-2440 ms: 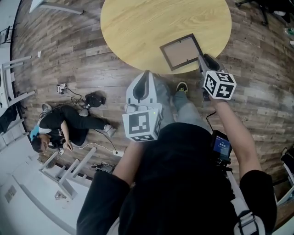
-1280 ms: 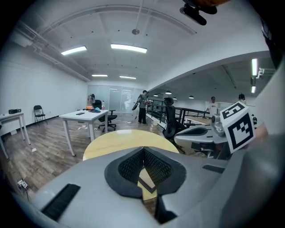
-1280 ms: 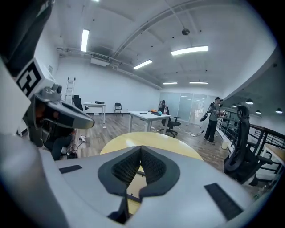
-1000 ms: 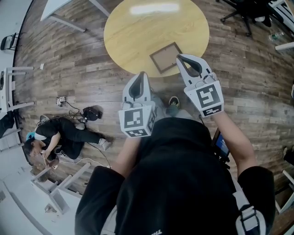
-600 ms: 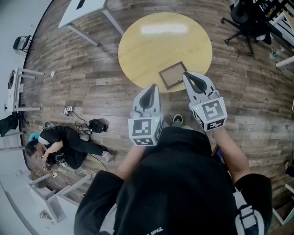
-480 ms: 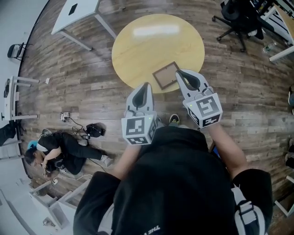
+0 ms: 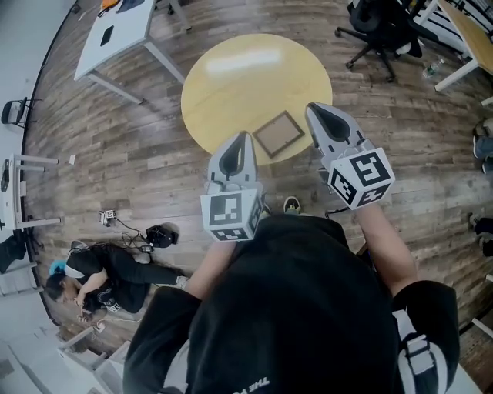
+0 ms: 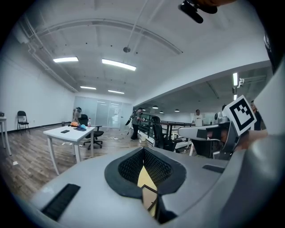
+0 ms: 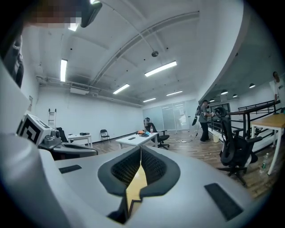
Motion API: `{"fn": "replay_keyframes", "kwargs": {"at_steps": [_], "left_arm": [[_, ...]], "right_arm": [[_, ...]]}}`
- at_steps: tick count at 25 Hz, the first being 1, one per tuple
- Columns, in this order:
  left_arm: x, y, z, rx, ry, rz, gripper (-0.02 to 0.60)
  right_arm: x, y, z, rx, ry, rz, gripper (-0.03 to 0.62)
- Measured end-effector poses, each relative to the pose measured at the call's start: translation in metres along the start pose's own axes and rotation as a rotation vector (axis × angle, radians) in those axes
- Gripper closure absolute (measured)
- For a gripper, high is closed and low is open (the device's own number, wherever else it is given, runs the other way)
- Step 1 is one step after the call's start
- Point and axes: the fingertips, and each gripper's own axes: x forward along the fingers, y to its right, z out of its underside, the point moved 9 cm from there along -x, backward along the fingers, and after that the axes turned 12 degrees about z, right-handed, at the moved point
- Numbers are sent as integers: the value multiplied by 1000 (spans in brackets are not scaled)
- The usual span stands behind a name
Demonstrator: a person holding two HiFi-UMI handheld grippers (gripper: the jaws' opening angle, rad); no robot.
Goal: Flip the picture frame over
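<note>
Looking down through the head view, I saw the dark-edged rectangular picture frame lying flat close to the near rim of the round pale wooden table, its tan panel facing up. I held the left gripper just to the frame's left and the right gripper just to its right, both raised above the tabletop and neither touching the frame. In the left gripper view the ribbed black pads met at their tips with nothing between them; through the slit beneath them I made out yellow tabletop and one dark corner of the frame. In the right gripper view the pads were likewise pressed together and empty, with only tabletop showing below. Around the table were the brown plank floor, a white rectangular desk, a black office chair and a person low on the floor.
</note>
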Motion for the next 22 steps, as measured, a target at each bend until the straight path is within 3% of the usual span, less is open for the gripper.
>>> {"fn": "replay_keyframes", "kwargs": {"at_steps": [22], "left_arm": [[0, -18, -12, -10, 13, 10, 559]], "right_arm": [[14, -17, 3, -19, -18, 11, 574]]}}
